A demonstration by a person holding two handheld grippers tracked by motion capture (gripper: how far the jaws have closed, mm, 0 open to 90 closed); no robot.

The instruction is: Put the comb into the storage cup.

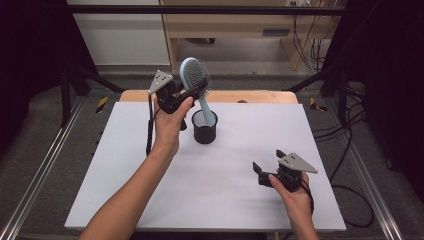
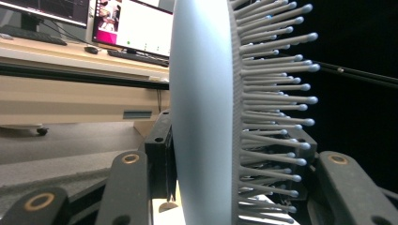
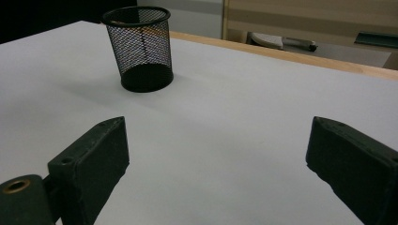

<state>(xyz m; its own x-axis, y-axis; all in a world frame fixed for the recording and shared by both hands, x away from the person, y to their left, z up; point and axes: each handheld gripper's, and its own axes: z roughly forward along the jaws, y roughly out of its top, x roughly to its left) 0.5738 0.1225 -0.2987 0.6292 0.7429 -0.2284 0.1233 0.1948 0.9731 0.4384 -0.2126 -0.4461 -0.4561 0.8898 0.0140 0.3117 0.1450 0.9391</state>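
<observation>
A light blue hairbrush (image 1: 194, 75) is held upright by its head, bristles to the right, with my left gripper (image 1: 197, 92) shut on it above the back of the table. Its handle points down, and the tip overlaps the mouth of a black mesh cup (image 1: 205, 131) in the high view. In the left gripper view the brush (image 2: 202, 93) stands edge-on between the jaws of the left gripper (image 2: 230, 178). My right gripper (image 1: 268, 161) rests low at the front right, open with nothing in it. From the right gripper (image 3: 216, 154) the cup (image 3: 141, 47) looks empty.
The white table top (image 1: 225, 175) has a wooden back edge (image 1: 260, 96). Behind it stand a wooden shelf (image 1: 225, 25) and loose cables (image 1: 345, 145) at the right. Metal rails (image 1: 45, 170) run along both sides. A desk with monitors (image 2: 131, 28) lies beyond.
</observation>
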